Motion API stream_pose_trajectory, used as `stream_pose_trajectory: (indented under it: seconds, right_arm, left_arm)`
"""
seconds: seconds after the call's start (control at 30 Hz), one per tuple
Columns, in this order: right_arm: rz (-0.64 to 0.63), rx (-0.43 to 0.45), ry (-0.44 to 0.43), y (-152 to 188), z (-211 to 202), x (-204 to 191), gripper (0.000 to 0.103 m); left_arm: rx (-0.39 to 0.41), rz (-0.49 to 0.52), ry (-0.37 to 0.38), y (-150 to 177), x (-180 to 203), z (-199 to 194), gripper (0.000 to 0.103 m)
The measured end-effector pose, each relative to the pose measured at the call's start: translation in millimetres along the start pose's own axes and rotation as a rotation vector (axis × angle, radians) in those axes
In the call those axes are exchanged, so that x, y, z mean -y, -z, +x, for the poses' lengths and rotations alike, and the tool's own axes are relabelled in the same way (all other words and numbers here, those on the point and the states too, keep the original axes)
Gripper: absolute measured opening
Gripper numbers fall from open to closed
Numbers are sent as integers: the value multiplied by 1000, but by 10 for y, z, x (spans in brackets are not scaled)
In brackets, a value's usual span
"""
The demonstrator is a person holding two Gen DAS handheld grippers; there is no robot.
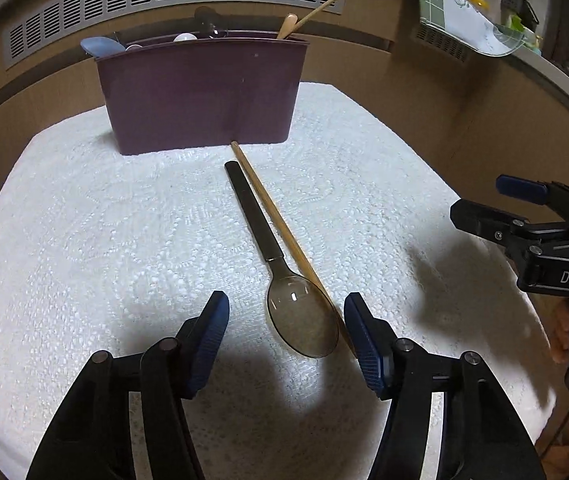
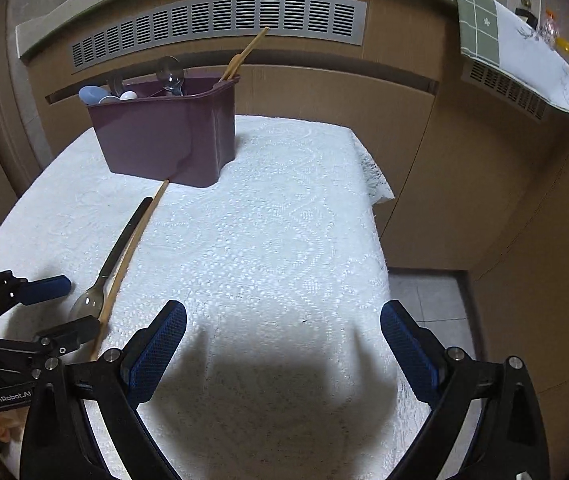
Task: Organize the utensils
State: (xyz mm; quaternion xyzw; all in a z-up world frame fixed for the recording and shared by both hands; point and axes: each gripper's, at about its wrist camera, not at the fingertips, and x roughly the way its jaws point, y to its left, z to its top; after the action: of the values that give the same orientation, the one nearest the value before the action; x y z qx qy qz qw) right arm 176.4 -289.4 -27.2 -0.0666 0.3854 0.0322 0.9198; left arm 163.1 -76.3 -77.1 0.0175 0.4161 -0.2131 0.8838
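From the left wrist view, the left tongs (image 1: 286, 320) hang wide open and hold nothing, low over the white lace cloth of the desk (image 1: 84, 240). The spoon (image 1: 280, 264) lies right between the two blue fingers: its clear bowl sits in the gap, nearer the right-hand pad, and its dark handle runs straight away from the tongs toward the purple caddy (image 1: 200, 92) at the far edge. A wooden chopstick (image 1: 272, 208) lies just beside the spoon on the same line, its far tip almost at the caddy's foot. Other spoons and chopsticks already stand in the caddy. The right tongs (image 1: 480, 204) show at the frame's right edge, well apart from the spoon.

From the right wrist view, the right tongs (image 2: 282, 332) are spread wide and empty too, over bare cloth. The spoon (image 2: 108, 264) and chopstick (image 2: 132, 248) lie off to their left, and the left tongs (image 2: 68, 304) straddle the spoon's bowl.

I'd judge the left hand far nearer; closing across the bowl may also catch the chopstick.
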Motion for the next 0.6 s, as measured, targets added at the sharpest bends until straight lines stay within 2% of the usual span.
stream_pose_trajectory:
  seconds: [0.1, 0.13, 0.2, 0.27, 0.3, 0.33, 0.47, 0.6]
  right_arm:
    - [26, -16, -46, -14, 25, 9, 97]
    - [33, -22, -65, -26, 37, -5, 97]
    - [30, -32, -89, -52, 64, -70, 92]
    - [11, -41, -104, -87, 83, -156, 75]
    - [-1, -51, -123, -121, 106, -209, 70]
    - [-13, -62, -146, -154, 135, -266, 61]
    - [-47, -113, -265, -349, 314, -560, 36]
    - [-93, -138, -310, -564, 562, -911, 30]
  left_arm:
    - [8, 13, -5, 13, -2, -2, 45]
    - [13, 23, -12, 24, 1, 0, 35]
    - [33, 35, -28, 41, -16, -14, 35]
    - [54, 49, -47, 43, -62, -69, 35]
    - [70, 49, -62, 34, -110, -111, 27]
    - [82, 40, -77, 17, -182, -159, 10]
    - [116, -56, -83, -59, -557, -354, 10]
    - [126, -116, -79, -51, -819, -466, 10]
